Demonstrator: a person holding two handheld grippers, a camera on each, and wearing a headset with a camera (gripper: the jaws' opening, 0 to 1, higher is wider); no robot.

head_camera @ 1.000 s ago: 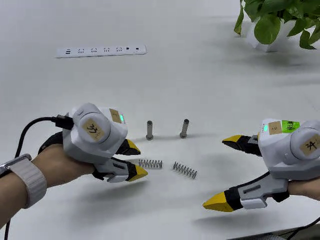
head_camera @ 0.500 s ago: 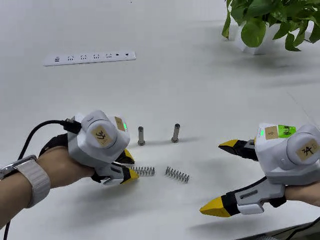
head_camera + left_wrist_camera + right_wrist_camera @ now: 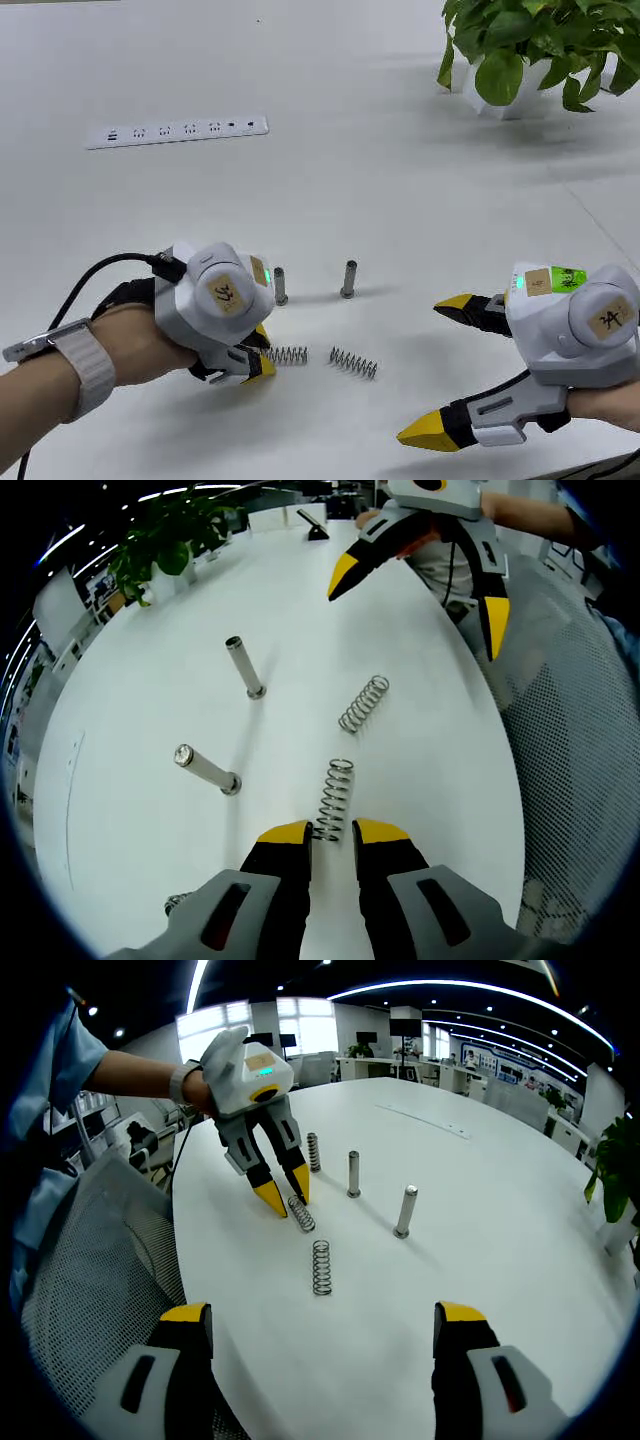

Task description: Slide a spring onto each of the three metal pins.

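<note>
- The white table (image 3: 400, 180): the whole head view has shifted since a second ago, which is the camera moving. The pins and springs keep their places against one another. The table's near edge runs at 5 o'clock, just past the right gripper. Broad bare surface lies toward 12 and 1 o'clock.
- A potted plant (image 3: 520, 40) stands far off at 1 o'clock and a power strip (image 3: 175, 130) at 11 o'clock, both well apart from the work.
- The right gripper (image 3: 428, 370) hangs at 3 o'clock of the springs, its jaws spread wide as before and holding nothing.
- The left gripper (image 3: 333, 832) has come lower. Its jaws, wider a second ago, have drawn in to a narrow gap but are not clenched; a sliver of table shows on each side of the wire.
- The first pin (image 3: 349, 278) and second pin (image 3: 280, 285) stand upright and bare at 12 o'clock of the springs. The third pin (image 3: 312, 1152), just beside the left gripper, is already sheathed in a spring.
- The near spring (image 3: 335, 795) lies flat with one end between the left gripper's yellow fingertips (image 3: 285, 832). In the left gripper view the rest of it runs out toward 12 o'clock.
- The other spring (image 3: 353, 362) lies free at 3 o'clock of the near spring in the head view, near it but apart.
</note>
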